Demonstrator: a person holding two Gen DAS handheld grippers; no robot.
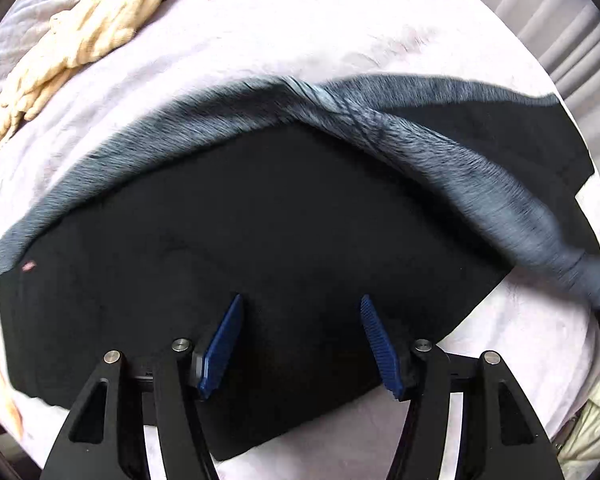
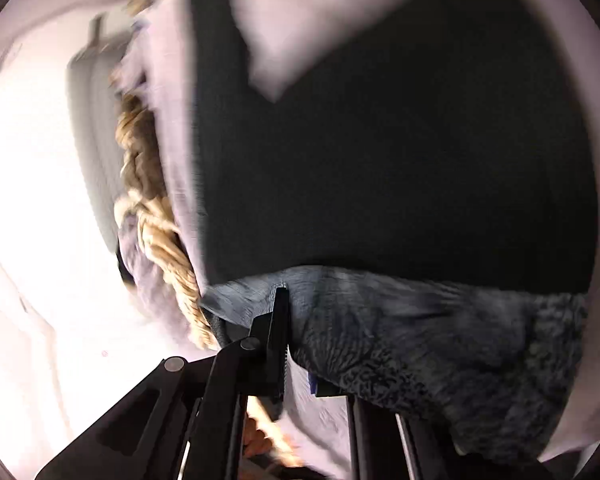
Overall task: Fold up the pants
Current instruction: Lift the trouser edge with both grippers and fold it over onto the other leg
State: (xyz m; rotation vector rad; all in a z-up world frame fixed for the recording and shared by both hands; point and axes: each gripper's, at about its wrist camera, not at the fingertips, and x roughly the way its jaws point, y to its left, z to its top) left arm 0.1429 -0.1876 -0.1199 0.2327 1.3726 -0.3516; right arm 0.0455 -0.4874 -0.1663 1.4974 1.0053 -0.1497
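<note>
Black pants [image 1: 260,232] with a grey fleece lining lie spread on a pale lilac bed sheet [image 1: 260,48]. A grey fleece-side flap [image 1: 480,160] is lifted and blurred, stretching to the right edge. My left gripper [image 1: 300,344] is open, its blue pads [image 1: 222,344] hovering over the black cloth near its front edge. In the right wrist view my right gripper [image 2: 296,344] is shut on the grey fleece edge [image 2: 420,320] of the pants, with the black side [image 2: 380,160] beyond; the view is motion-blurred.
A cream braided rope-like throw [image 1: 84,36] and a grey blanket [image 1: 32,12] lie at the bed's far left; the throw also shows in the right wrist view [image 2: 160,240]. Curtains [image 1: 560,20] hang at the far right. The bed edge [image 1: 540,360] is near right.
</note>
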